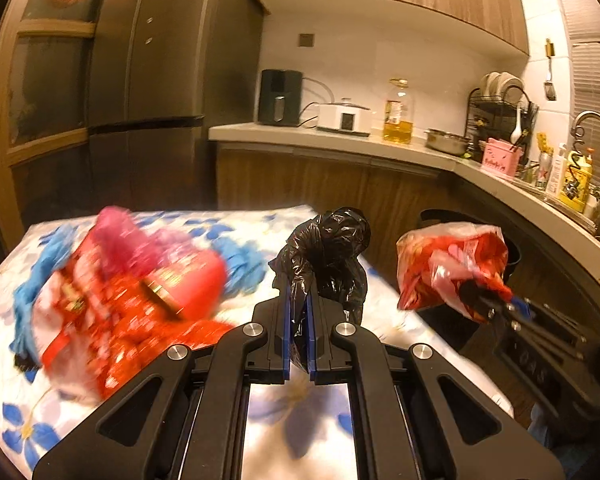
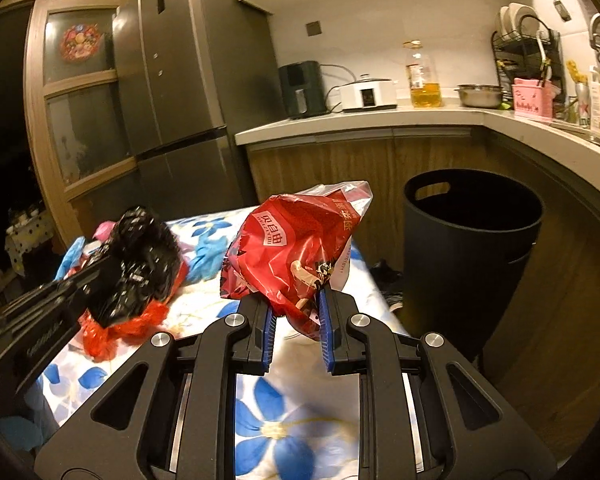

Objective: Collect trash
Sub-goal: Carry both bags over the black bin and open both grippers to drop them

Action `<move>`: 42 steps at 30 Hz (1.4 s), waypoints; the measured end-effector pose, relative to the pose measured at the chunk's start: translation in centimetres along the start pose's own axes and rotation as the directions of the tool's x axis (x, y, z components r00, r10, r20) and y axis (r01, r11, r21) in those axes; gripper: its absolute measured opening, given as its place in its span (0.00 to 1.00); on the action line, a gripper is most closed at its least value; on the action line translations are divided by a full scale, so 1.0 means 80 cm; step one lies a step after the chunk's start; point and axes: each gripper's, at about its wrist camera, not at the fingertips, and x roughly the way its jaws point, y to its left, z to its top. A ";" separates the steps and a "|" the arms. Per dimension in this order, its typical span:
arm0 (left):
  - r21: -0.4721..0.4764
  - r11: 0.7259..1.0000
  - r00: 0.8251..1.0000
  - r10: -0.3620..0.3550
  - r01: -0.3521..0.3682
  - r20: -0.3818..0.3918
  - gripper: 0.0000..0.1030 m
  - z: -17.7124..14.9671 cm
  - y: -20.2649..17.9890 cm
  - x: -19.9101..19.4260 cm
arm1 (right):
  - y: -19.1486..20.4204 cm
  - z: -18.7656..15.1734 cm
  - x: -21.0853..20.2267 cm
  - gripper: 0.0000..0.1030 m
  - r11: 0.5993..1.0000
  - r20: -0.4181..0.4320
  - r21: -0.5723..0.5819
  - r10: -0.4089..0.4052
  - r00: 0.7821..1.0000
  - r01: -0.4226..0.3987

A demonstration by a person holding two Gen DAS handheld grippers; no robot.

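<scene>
My left gripper (image 1: 299, 300) is shut on a crumpled black plastic bag (image 1: 328, 252), held above the flower-print table (image 1: 60, 412). My right gripper (image 2: 296, 304) is shut on a red and clear snack wrapper (image 2: 296, 248), also lifted off the table. In the left wrist view that red wrapper (image 1: 448, 264) hangs to the right in the right gripper (image 1: 488, 304), near the bin. A black trash bin (image 2: 472, 252) stands open on the floor right of the table. In the right wrist view the left gripper (image 2: 96, 276) holds the black bag (image 2: 144, 256) at the left.
Red wrappers (image 1: 140, 304), a pink bag (image 1: 120, 236) and blue gloves (image 1: 244, 268) lie on the table. Behind are a fridge (image 2: 172, 100) and an L-shaped counter (image 2: 380, 120) with an oil bottle (image 2: 424, 76), cooker, steel bowl and dish rack. Something dark lies on the floor by the bin.
</scene>
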 end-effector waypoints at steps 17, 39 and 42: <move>0.077 0.984 0.986 -0.163 0.159 0.044 0.06 0.064 -0.109 0.071 | -0.110 0.059 -0.012 0.17 0.975 0.110 0.096 -0.212 0.971 0.201; 0.105 0.915 0.920 -0.392 0.390 -0.004 0.06 0.104 -0.230 0.213 | -0.232 0.130 0.064 0.19 0.930 0.097 0.122 -0.360 0.928 0.348; 0.112 0.915 0.921 -0.388 0.388 -0.019 0.06 0.100 -0.236 0.224 | -0.239 0.132 0.073 0.22 0.926 0.089 0.117 -0.369 0.925 0.358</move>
